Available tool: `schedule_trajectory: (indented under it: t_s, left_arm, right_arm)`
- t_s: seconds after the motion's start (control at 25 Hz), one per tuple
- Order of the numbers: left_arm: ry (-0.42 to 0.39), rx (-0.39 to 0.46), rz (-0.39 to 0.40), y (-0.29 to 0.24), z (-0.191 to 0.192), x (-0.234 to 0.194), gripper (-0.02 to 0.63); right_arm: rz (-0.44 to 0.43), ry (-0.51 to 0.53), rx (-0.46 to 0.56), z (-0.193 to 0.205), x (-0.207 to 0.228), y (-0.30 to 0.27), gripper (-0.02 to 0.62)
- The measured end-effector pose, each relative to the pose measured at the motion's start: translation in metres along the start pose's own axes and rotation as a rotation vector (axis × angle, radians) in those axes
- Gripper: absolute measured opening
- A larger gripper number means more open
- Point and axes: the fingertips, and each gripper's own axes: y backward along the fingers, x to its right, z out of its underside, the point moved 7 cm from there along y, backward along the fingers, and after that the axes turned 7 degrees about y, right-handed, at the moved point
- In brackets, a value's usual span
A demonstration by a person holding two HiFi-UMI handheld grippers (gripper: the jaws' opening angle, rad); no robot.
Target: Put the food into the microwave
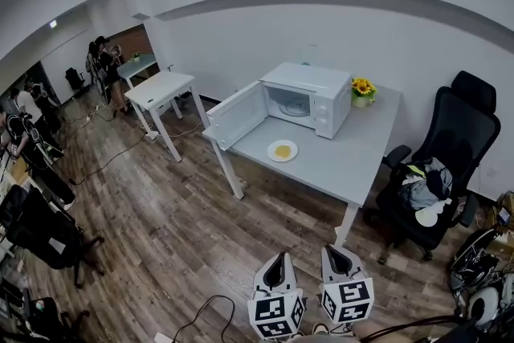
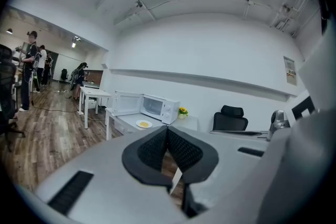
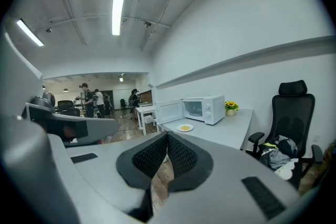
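White and boxy, the microwave oven (image 1: pixel 309 96) stands at the upper centre of the head view on a pale grey bench (image 1: pixel 353 169). Its door (image 1: pixel 238 115) is swung wide open to the left. Just in front of it on the bench lies a small round white plate (image 1: pixel 271 150) carrying flat yellow food (image 1: pixel 283 150). At the bottom centre, well apart from the bench, the left hand-held gripper (image 1: pixel 278 259) and right hand-held gripper (image 1: pixel 337 251) hover side by side above the wood floor (image 1: pixel 161 221). Each has its black jaws pressed together, with nothing between them.
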Motion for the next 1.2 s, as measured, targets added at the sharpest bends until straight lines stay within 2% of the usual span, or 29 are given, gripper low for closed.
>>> schedule_trajectory:
  t_s: [0.6,0.92,1.2]
  left_arm:
    - [0.005,-0.024,-0.017,-0.017,-0.011,-0.055,0.002]
    - [-0.004,-0.028,-0.016,-0.059,-0.013,-0.063,0.002]
    - [-0.003,-0.013,-0.037,-0.111,-0.035,-0.075,0.001]
  right_arm:
    - [0.031,-0.023,-0.040,0.004,-0.023,-0.041,0.015]
    - [0.029,-0.024,-0.051,0.006,-0.004,-0.082,0.015]
    - [0.000,-0.031,-0.053,-0.012,0.017,-0.138,0.015]
